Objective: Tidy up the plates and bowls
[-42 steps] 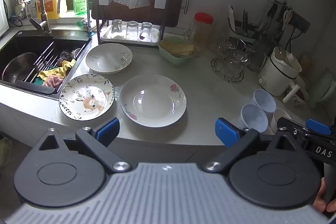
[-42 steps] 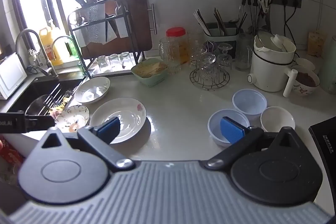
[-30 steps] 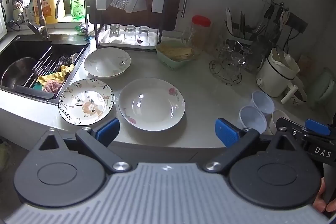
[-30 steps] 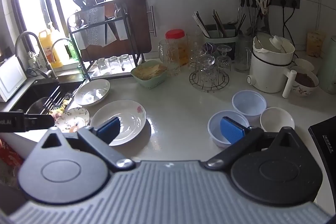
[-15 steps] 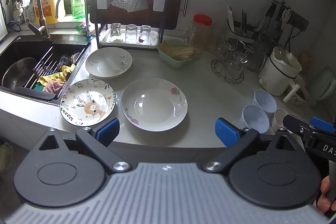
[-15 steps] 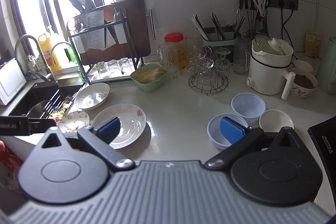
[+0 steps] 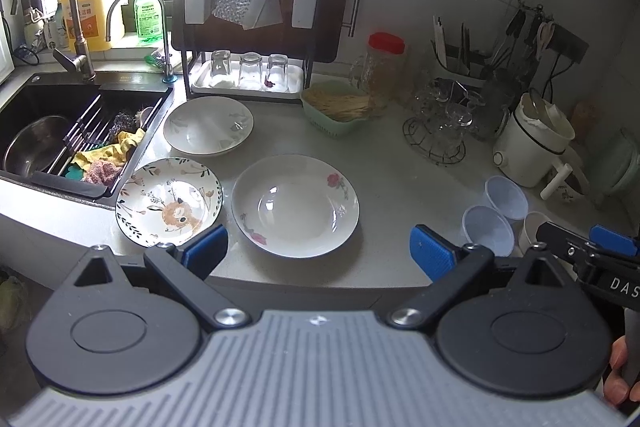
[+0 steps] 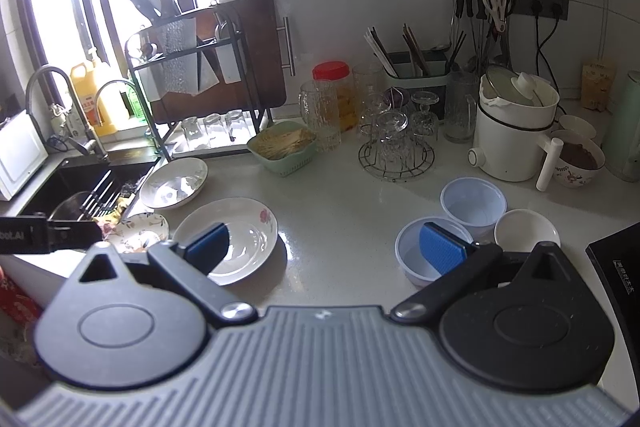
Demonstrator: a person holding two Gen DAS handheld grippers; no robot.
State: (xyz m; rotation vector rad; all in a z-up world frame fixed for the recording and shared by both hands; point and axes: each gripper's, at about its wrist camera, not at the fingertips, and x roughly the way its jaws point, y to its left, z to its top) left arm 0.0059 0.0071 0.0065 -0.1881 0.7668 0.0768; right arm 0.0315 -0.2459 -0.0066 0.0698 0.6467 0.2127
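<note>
Three plates lie on the grey counter: a large white rose plate, a deer-patterned plate near the sink, and a white leaf plate behind them. Two pale blue bowls and a small white bowl sit at the right. My left gripper is open and empty, held off the counter's front edge before the rose plate. My right gripper is open and empty, above the counter between the rose plate and the near blue bowl.
A black sink with a rack and cloths is at the left. A dish rack with glasses, a green basket, a wire stand of glasses, a white cooker and a patterned bowl line the back.
Both views have shifted only slightly; the right gripper has risen and pulled back a little. Both grippers stay open and no dish has moved.
</note>
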